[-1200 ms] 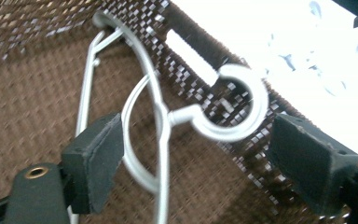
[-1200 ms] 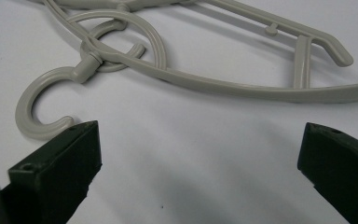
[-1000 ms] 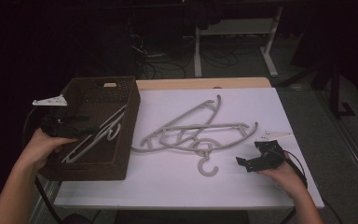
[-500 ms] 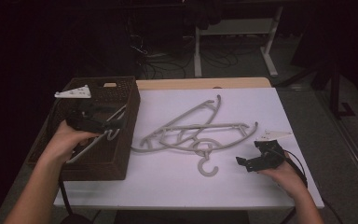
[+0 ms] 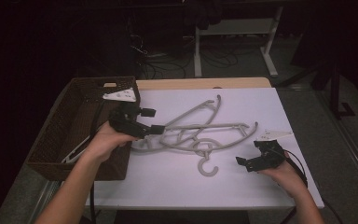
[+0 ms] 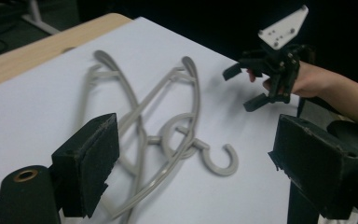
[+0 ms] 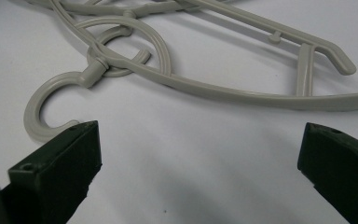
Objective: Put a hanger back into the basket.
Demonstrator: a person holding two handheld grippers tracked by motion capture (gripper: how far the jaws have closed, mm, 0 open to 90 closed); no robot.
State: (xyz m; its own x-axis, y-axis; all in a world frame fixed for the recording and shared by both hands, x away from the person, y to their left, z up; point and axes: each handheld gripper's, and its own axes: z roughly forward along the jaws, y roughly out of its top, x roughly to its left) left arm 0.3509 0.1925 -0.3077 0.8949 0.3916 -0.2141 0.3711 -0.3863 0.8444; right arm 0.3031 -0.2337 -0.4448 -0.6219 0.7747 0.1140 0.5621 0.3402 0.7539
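Observation:
Two grey plastic hangers (image 5: 200,130) lie crossed on the white table (image 5: 168,186), with one hook (image 5: 208,168) curling toward the front. My left gripper (image 5: 152,121) hovers open just past the basket's right rim, at the hangers' left ends, nothing between its jaws. In the left gripper view the left gripper (image 6: 200,149) looks across the hangers (image 6: 168,135) to the right gripper (image 6: 244,86). My right gripper (image 5: 249,153) rests open on the table right of the hook. In the right gripper view the right gripper (image 7: 200,154) frames bare table, the hook (image 7: 42,107) just beyond its left jaw.
A brown wicker basket (image 5: 56,126) stands at the table's left edge, with a pale hanger (image 5: 77,149) lying inside it. A wooden strip (image 5: 205,83) runs along the table's far edge. Dark floor, cables and a desk frame (image 5: 235,32) lie beyond.
My left hand has swung right, from over the basket to just past its right rim by the hangers' left ends. Its jaws stay wide. The right hand has not moved.

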